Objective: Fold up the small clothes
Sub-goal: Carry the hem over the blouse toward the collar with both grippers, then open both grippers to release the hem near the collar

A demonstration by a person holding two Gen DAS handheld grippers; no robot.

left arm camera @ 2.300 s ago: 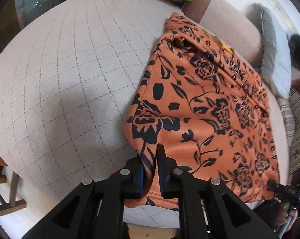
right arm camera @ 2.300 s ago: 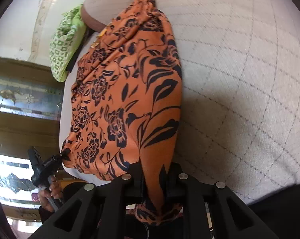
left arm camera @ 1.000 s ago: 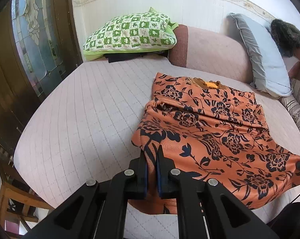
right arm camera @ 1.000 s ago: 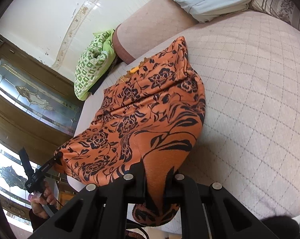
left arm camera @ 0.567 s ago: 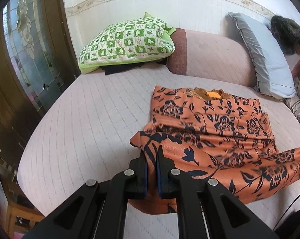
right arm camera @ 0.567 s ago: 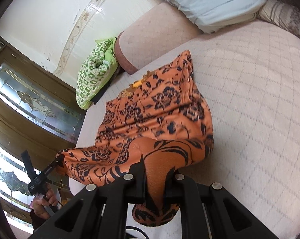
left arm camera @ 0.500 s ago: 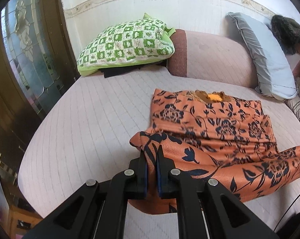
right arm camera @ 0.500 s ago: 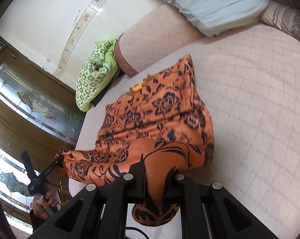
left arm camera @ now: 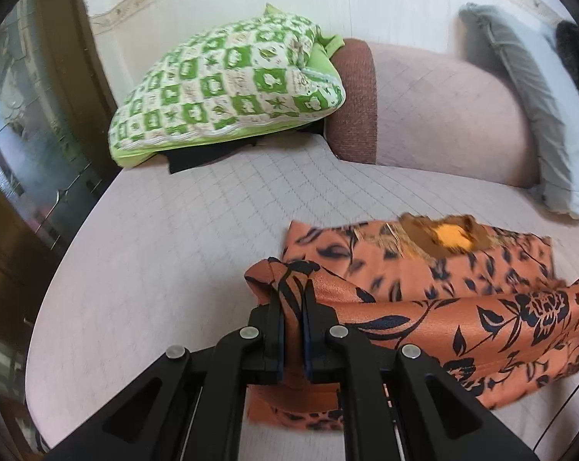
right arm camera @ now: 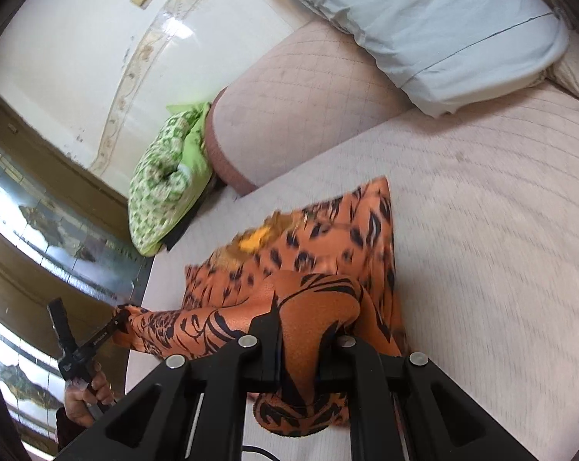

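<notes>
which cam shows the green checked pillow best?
Left wrist: the green checked pillow faces the camera, its whole patterned face sharp, resting against the brown bolster end. Right wrist shows it only edge-on, small and scrunched, at the far left.

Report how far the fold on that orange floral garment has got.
Done: the near hem of the orange floral garment is lifted off the bed cover. In hand: the left claw and right claw each pinch a hem corner, carrying it over the flat half toward the neckline. Left: lay the hem down, release, and probably fold again.
</notes>
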